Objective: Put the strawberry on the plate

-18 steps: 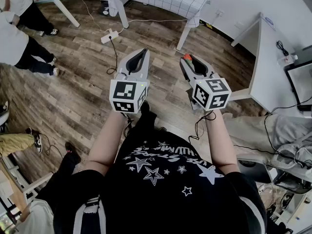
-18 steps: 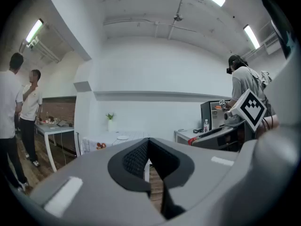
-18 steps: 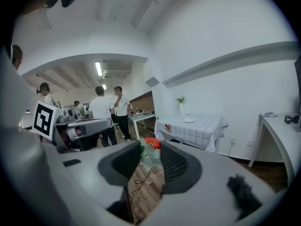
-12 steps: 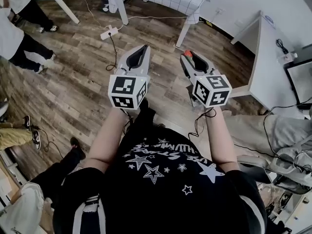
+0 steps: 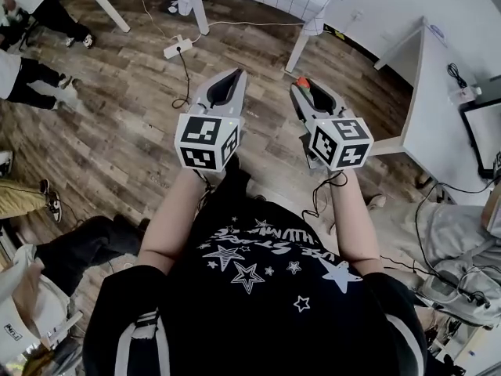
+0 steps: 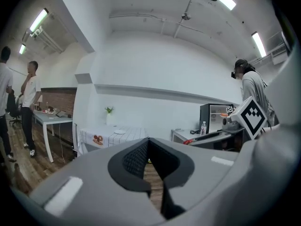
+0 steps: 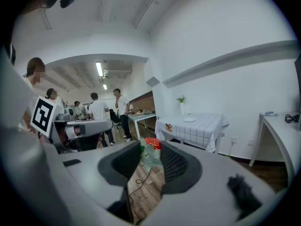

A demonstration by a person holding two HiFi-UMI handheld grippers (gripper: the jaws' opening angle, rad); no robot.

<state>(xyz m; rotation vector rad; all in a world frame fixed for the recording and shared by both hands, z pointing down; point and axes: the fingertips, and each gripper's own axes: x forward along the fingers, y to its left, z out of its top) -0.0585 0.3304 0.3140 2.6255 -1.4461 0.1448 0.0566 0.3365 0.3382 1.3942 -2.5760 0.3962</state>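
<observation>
my right gripper (image 7: 150,150) clamps the strawberry (image 7: 153,144) in its fingers (image 7: 174,164); the plate (image 7: 189,119) sits well ahead, slightly right, on the counter (image 7: 207,128); left gripper (image 6: 148,142) closed, empty

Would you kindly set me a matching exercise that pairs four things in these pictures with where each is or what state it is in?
Things:
1. strawberry
2. plate
3. left tool
4. power strip

Places or states:
A. on the wooden floor
B. shut, nothing between its jaws
C. gripped by the right tool
D. on the checked tablecloth

Pairs: 1-C; 2-D; 3-B; 4-A
</observation>
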